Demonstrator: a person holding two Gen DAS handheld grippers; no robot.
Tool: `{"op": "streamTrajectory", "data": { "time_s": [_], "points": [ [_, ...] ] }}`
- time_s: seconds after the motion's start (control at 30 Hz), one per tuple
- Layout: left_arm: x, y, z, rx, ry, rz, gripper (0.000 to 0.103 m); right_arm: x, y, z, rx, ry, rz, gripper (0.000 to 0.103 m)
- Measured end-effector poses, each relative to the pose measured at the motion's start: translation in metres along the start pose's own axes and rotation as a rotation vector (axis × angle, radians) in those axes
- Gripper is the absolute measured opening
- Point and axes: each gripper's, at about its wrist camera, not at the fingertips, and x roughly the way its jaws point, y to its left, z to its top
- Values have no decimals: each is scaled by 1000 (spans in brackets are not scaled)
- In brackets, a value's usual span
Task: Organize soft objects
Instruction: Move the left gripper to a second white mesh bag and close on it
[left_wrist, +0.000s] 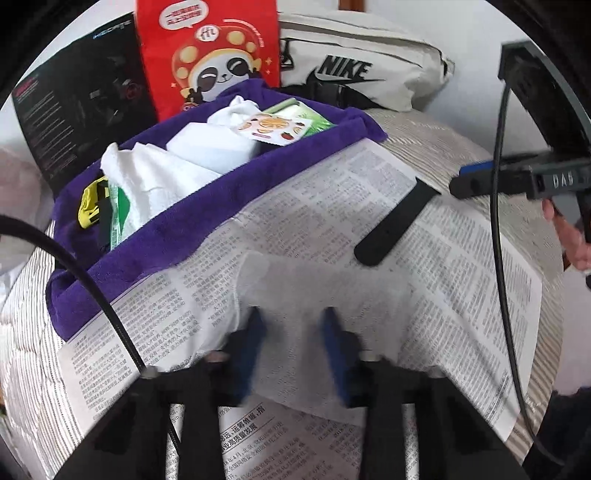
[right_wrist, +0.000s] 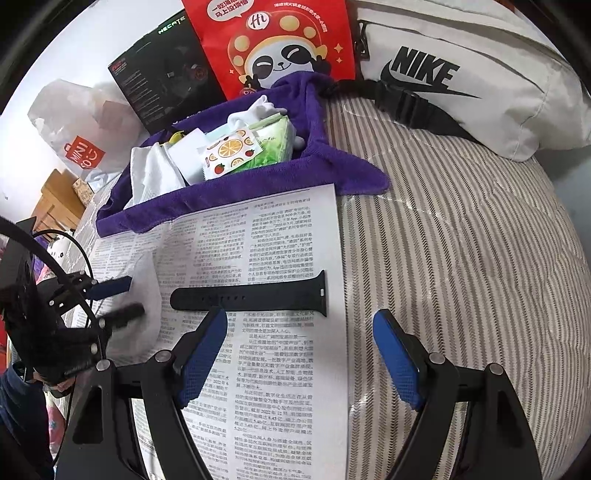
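Observation:
A thin white cloth lies on the newspaper. My left gripper is down on it, its blue-padded fingers blurred and pinching in on the cloth from both sides. A black watch strap lies flat on the paper just beyond my right gripper, which stands open over it and holds nothing. Behind, a purple towel-lined bin holds white cloths, tissue packs and a fruit-print packet.
A white Nike bag, a red panda paper bag and a black box stand behind the bin. A Miniso plastic bag sits far left. Striped bedding spreads to the right of the newspaper.

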Motion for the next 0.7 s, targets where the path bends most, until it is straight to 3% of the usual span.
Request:
{"op": "streamTrajectory", "data": {
  "time_s": [0.2,0.27,0.33,0.43,0.7],
  "points": [
    [-8,9,0,-40,18,3,8,4,7,1,-12,5,12,81],
    [-16,9,-2,-41,7,-8,19,3,8,1,-14,2,12,81],
    [-24,5,-5,-26,-2,-42,51,3,8,1,-14,2,14,81],
    [-34,-11,-12,32,-26,-48,53,2,7,0,-11,-1,12,81],
    [-24,-35,-24,113,4,-22,53,-5,-5,-7,18,-6,-2,81]
  ]
}}
